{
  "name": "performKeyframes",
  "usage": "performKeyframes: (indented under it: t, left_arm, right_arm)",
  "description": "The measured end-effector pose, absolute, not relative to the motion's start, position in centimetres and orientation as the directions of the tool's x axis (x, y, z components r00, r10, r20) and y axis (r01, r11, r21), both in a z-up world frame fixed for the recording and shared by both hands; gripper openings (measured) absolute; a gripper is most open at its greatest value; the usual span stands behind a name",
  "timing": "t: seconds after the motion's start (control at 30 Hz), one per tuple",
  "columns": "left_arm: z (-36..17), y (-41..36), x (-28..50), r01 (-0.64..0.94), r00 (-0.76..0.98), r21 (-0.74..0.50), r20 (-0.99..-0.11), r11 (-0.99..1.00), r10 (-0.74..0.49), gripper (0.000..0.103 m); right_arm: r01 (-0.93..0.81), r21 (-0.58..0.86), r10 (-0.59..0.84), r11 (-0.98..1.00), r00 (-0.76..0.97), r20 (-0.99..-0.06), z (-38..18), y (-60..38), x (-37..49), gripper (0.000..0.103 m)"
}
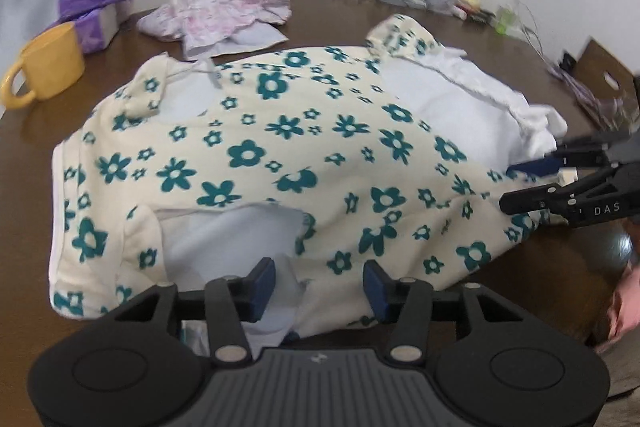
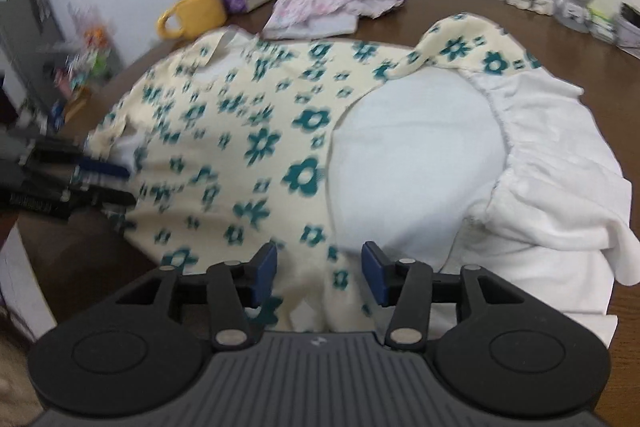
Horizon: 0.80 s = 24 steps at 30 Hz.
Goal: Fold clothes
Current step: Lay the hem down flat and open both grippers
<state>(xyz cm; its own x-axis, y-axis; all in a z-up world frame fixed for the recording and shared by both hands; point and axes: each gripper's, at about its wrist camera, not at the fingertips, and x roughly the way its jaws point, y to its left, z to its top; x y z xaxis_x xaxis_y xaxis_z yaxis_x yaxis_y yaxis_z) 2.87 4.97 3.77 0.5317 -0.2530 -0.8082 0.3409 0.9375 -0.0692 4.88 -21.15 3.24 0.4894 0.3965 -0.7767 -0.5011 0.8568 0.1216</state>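
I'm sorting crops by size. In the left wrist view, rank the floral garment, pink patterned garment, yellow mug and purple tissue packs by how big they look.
1. floral garment
2. pink patterned garment
3-4. purple tissue packs and yellow mug: too alike to rank; the mug sits nearer.

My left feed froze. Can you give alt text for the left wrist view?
A cream garment with teal flowers lies spread on a brown table, the left gripper open over its near edge. The right gripper reaches in from the right; a yellow mug sits far left.
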Motion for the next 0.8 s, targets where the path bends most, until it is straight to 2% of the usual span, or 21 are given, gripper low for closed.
performKeyframes:
  t: [0.1, 0.23, 0.43, 0.47, 0.53, 0.57, 0.7, 0.8]
  left_arm:
    - [3.9, 4.2, 2.4, 0.397, 0.481, -0.055, -0.838, 0.916, -0.259, 0.048]
    - [4.2, 4.4, 2.3, 0.405, 0.461, -0.095, -0.838, 0.909, -0.293, 0.048]
    - [5.0, 5.4, 2.8, 0.315, 0.555, -0.091, -0.79, 0.945, -0.261, 0.047]
    - [5.1, 5.6, 2.9, 0.291, 0.567, -0.097, -0.784, 0.952, -0.252, 0.047]
    - [5.3, 6.1, 2.8, 0.248, 0.588, -0.118, -0.771, 0.961, -0.246, 0.035]
    - [5.5, 6.5, 2.7, 0.232, 0.598, -0.133, -0.761, 0.963, -0.25, 0.034]
    - [5.8, 8.1, 2.3, 0.169, 0.629, -0.196, -0.733, 0.966, -0.259, 0.031]
    - [5.4, 8.1, 2.9, 0.143, 0.621, -0.127, -0.76, 0.981, -0.189, 0.019]
  right_arm:
    - [-0.538, 0.079, 0.363, 0.839, 0.446, -0.818, 3.6, -20.8, 4.5, 0.049]
    - [-0.551, 0.104, 0.365, 0.828, 0.389, -0.846, 4.0, -21.3, 4.5, 0.048]
    - [-0.505, 0.098, 0.388, 0.857, 0.508, -0.769, 4.4, -21.4, 5.8, 0.046]
    - [-0.493, 0.106, 0.388, 0.863, 0.515, -0.764, 4.2, -21.3, 6.3, 0.04]
    - [-0.462, 0.148, 0.401, 0.875, 0.516, -0.757, 3.8, -21.3, 7.3, 0.029]
    - [-0.441, 0.172, 0.408, 0.881, 0.523, -0.748, 3.7, -21.6, 7.6, 0.023]
    - [-0.36, 0.229, 0.409, 0.904, 0.576, -0.708, 3.9, -22.9, 8.6, 0.022]
    - [-0.353, 0.21, 0.386, 0.912, 0.562, -0.732, 3.4, -22.9, 9.4, 0.02]
